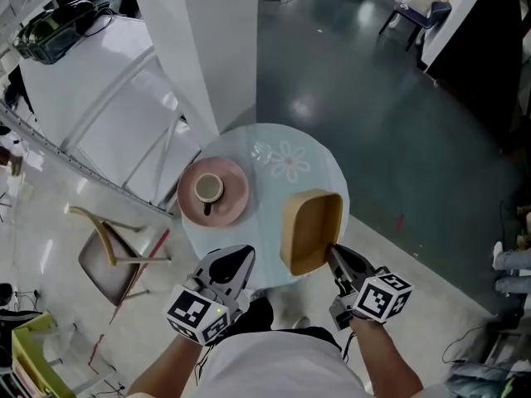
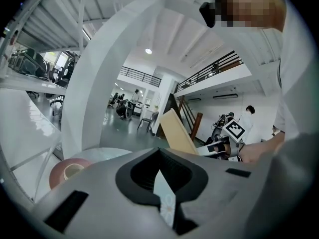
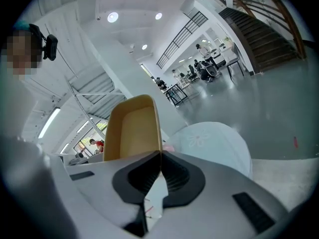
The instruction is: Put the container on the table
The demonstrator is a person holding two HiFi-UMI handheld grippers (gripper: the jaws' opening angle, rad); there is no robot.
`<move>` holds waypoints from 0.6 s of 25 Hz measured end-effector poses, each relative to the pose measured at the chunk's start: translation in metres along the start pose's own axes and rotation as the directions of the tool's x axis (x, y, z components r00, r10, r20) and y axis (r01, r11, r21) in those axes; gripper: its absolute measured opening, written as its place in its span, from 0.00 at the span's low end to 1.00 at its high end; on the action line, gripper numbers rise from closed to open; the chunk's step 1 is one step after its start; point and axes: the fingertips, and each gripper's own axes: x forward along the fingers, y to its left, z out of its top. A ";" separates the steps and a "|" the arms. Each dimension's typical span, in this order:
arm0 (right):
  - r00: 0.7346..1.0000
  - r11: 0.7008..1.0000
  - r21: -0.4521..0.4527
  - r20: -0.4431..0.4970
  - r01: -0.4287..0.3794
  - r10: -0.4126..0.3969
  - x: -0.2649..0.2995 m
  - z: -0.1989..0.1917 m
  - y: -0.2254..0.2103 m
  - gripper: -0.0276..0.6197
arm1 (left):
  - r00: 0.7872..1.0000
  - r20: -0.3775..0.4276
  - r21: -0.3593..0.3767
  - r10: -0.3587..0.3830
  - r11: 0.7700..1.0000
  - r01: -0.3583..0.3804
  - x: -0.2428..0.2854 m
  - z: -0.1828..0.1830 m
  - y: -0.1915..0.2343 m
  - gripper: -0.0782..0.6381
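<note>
Head view steeply down; gripper views low, forward; all share table [image 1: 328, 172].

Cup [image 1: 208, 190] on plate [image 1: 237, 197], left of container [image 1: 314, 229]

Light is bright, even and indoor. Two ceiling lamps [image 3: 112, 17] blow out to white discs in the right gripper view. A soft glare patch lies on the dark floor [image 1: 303, 106] in the head view. Both gripper views show heavy fisheye bowing and black corners. Close to the lens, the left gripper [image 2: 159, 149] and right gripper [image 3: 160, 153] blur. The container [image 3: 133, 128] is evenly lit.
</note>
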 end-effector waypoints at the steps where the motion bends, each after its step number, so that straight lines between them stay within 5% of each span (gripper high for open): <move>1: 1.000 1.000 0.000 -0.001 0.004 -0.004 0.005 0.000 0.001 0.09 | 1.000 0.000 -0.003 -0.002 1.000 0.002 0.000 0.000 0.006 0.14; 15: 0.998 0.999 -0.016 -0.029 0.049 -0.050 0.054 -0.001 0.015 0.09 | 1.000 -0.003 -0.029 -0.006 1.000 0.006 -0.014 0.005 0.063 0.14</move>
